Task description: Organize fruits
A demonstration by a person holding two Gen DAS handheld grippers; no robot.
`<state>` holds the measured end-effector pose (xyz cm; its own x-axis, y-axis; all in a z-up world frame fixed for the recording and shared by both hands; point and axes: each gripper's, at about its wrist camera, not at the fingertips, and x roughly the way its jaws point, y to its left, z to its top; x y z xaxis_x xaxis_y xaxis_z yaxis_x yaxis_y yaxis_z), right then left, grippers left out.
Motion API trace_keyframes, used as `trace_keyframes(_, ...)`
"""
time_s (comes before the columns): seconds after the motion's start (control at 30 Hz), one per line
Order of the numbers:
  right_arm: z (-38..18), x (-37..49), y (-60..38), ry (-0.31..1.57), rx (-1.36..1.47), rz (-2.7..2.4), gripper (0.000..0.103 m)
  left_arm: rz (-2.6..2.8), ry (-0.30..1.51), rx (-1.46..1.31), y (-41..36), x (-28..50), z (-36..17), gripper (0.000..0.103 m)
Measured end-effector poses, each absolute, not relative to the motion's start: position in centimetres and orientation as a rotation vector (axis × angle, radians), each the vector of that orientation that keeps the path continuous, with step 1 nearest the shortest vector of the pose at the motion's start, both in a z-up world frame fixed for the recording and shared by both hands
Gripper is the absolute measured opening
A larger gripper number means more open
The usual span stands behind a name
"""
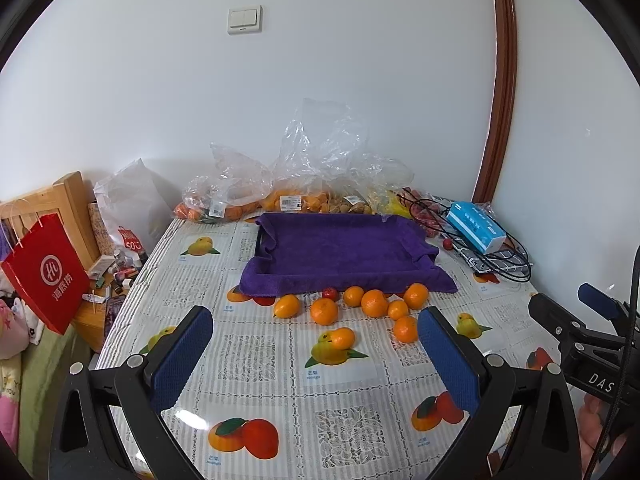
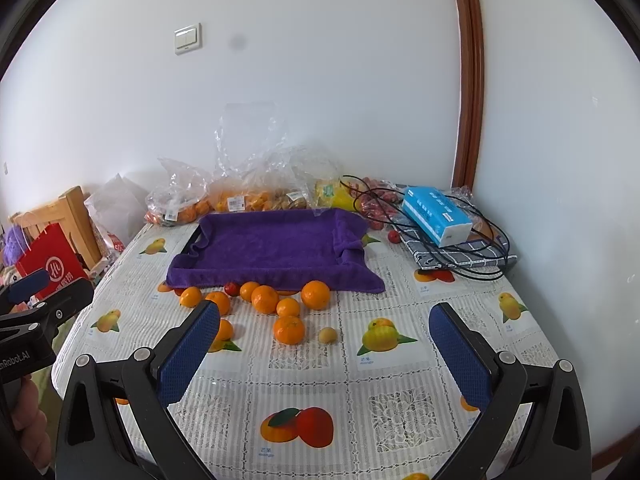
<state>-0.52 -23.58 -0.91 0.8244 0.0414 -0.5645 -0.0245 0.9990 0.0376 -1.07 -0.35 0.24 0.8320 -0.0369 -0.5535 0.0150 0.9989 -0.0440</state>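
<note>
Eight oranges (image 2: 288, 329) lie on the table (image 2: 400, 400) just before the purple-towelled tray (image 2: 272, 248). Left gripper (image 1: 316, 356) and right gripper (image 2: 324, 356) hover nearer, jaws spread, empty.

I am seeing the table (image 2: 400, 400) wearing a fruit-print cloth. Lying on it: a purple towel-lined tray (image 2: 276, 248), loose oranges (image 2: 289, 330) just before it, fruit bags (image 1: 280, 196) at the wall, a tissue pack (image 2: 436, 216) on cables.
</note>
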Motion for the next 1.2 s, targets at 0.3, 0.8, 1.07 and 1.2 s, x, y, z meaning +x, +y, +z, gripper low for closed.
trace_keyframes(0.3, -0.87, -0.62, -23.51, 0.598, 0.027, 0.037, 0.103, -0.022, 0.584, -0.029, -0.6, -1.43, 0.0, 0.103)
trace_keyframes(0.8, -0.84, -0.78, -23.13, 0.596, 0.014, 0.039, 0.103, -0.027, 0.586, -0.034, -0.44, -1.4, 0.02, 0.103)
trace_keyframes(1.07, -0.89, -0.64, -23.06, 0.599, 0.014, 0.034, 0.103, -0.019, 0.58, -0.026, -0.47, -1.29, 0.0, 0.103)
trace_keyframes(1.2, -0.8, -0.61, -23.09, 0.595, 0.01, 0.03, 0.103, -0.001, 0.58, -0.012, -0.64, -0.95, -0.02, 0.103)
